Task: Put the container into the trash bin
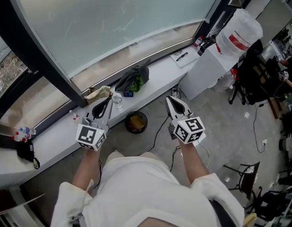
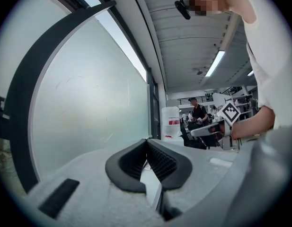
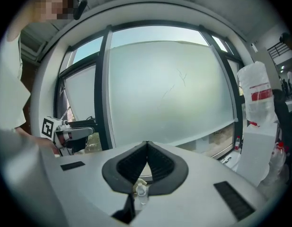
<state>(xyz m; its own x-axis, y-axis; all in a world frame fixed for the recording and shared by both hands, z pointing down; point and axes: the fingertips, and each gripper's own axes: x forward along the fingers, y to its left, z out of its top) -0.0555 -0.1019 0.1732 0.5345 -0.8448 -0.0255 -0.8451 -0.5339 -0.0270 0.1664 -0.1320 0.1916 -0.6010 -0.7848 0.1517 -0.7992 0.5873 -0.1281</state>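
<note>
The left gripper (image 1: pixel 110 102) and right gripper (image 1: pixel 170 100) are both pinched together, empty. Open the left wide first — the container (image 1: pixel 117 99) sits just ahead (bin (image 1: pixel 136 122) below, between them).

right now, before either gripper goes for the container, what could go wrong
1. The left gripper and right gripper are both shut. Reaching in like that would probably knock over the clear container on the ledge.
2. A dark bag lies close by, so a jaw might snag it.
3. The trash bin on the floor looks narrow, with a cable next to it, so a drop from height could miss.
</note>
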